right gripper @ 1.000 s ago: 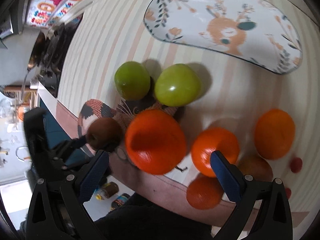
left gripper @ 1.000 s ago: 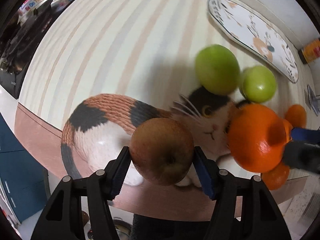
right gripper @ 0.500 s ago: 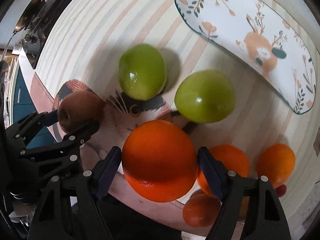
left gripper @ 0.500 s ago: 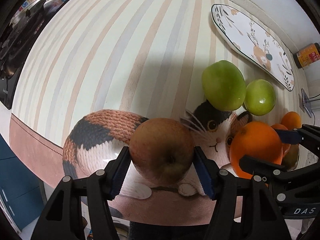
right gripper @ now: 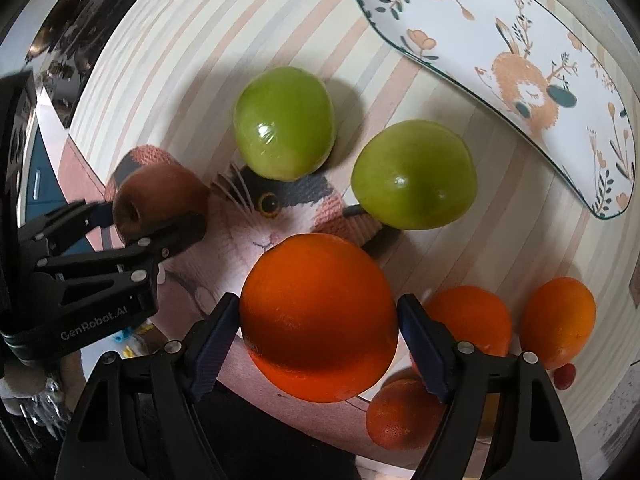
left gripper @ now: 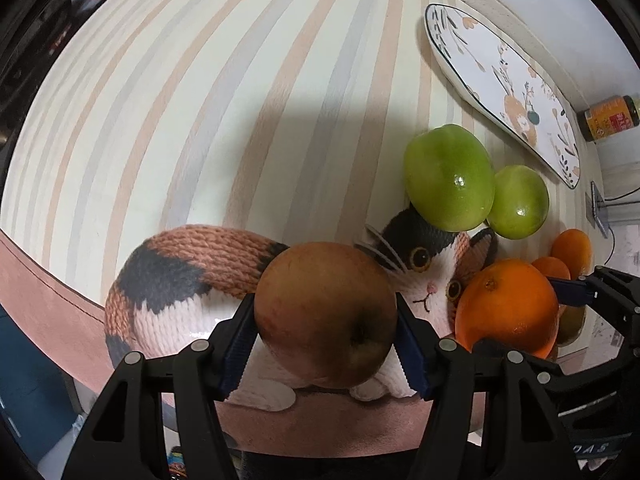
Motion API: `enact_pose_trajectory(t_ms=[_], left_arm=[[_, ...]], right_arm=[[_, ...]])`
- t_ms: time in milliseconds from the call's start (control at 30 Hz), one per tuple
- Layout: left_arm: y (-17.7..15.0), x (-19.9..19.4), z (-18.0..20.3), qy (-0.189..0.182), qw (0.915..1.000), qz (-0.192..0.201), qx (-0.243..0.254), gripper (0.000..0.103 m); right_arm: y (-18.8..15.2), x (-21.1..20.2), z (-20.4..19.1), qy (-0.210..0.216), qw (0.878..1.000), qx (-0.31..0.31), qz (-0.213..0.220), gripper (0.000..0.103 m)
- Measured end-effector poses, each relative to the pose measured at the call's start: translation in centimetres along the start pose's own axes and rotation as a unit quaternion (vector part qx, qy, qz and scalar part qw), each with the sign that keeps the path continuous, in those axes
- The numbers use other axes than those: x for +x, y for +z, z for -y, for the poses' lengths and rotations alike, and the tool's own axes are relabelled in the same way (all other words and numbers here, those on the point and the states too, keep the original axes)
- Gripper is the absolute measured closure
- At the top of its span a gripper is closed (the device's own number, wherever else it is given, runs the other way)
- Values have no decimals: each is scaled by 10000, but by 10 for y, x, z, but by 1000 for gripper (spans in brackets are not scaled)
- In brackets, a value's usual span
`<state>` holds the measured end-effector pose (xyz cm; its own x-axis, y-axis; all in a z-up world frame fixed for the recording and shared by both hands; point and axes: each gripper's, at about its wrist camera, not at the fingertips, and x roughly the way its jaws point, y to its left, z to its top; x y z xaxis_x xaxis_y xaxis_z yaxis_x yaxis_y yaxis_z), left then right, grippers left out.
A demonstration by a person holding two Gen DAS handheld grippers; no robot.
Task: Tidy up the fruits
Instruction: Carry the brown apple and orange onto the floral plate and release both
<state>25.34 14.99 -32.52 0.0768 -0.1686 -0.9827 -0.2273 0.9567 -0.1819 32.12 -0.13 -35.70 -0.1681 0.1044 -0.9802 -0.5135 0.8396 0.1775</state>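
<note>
Both grippers loaded, plate (right gripper: 500,20) beyond.
Your left gripper (left gripper: 326,320) clamps brown apple (left gripper: 326,314); right gripper (right gripper: 320,324) just closed on orange (right gripper: 318,322), nearer the plate.

We had two fisheye views, each looking steeply down along a gripper's two fingers at a striped tablecloth (left gripper: 224,92). The left wrist camera sat very close above a brown apple (left gripper: 326,314), which filled its lower centre. The right wrist camera sat equally close above a large orange (right gripper: 318,318). Both views shared the knitted cat picture (left gripper: 180,280) on the cloth, the two green apples (right gripper: 284,122), the rabbit-patterned plate (right gripper: 500,44) farther off, and the smaller oranges (right gripper: 558,320). Each camera also caught the other gripper at its edge.
</note>
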Motion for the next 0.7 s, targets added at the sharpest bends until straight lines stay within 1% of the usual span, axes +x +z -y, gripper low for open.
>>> enact_pose_trajectory(t_ms=[33, 67, 100, 200, 300, 367, 400, 467, 500, 533, 567, 600, 667, 700], left_arm=[[-1, -3, 0, 95, 9999, 68, 77, 42], [-3, 0, 12, 181, 9997, 107, 140, 42], [10, 6, 20, 219, 9995, 129, 163, 42], [13, -3, 21, 203, 9992, 240, 233, 42], [18, -20, 24, 151, 9987, 379, 312, 42], [26, -34, 26, 63, 9983, 456, 348, 42], [25, -38, 27, 26, 9981, 493, 369, 42], [40, -54, 35, -62, 9972, 604, 443, 42], [50, -60, 46, -119, 9963, 696, 484, 42], [62, -70, 54, -165, 9951, 785, 575, 42], [69, -74, 61, -185, 9944, 829, 629, 42], [84, -81, 71, -233, 9929, 904, 744, 42], [107, -83, 88, -158, 9911, 946, 925, 42], [123, -77, 102, -151, 9903, 962, 991, 42]], right_arm=[[-1, -1, 0, -14, 10000, 19, 38, 22], [-1, -2, 0, -13, 9999, 67, 93, 23], [-3, -3, 2, 19, 9996, 208, 173, 23], [-9, -9, 12, 103, 9979, 532, 350, 24], [-15, -20, 24, 408, 9943, 861, 483, 24], [-20, -35, 33, 674, 9897, 1080, 647, 24], [-21, -44, 40, 784, 9872, 1185, 727, 24], [-23, -65, 54, 991, 9805, 1397, 964, 24], [-22, -73, 61, 1025, 9784, 1463, 1043, 24], [-21, -87, 73, 1063, 9737, 1613, 1206, 24], [-19, -96, 82, 1068, 9715, 1664, 1304, 24], [-14, -109, 97, 1056, 9674, 1796, 1442, 24], [-3, -120, 115, 983, 9622, 1969, 1604, 24], [8, -126, 134, 908, 9574, 2168, 1676, 24]])
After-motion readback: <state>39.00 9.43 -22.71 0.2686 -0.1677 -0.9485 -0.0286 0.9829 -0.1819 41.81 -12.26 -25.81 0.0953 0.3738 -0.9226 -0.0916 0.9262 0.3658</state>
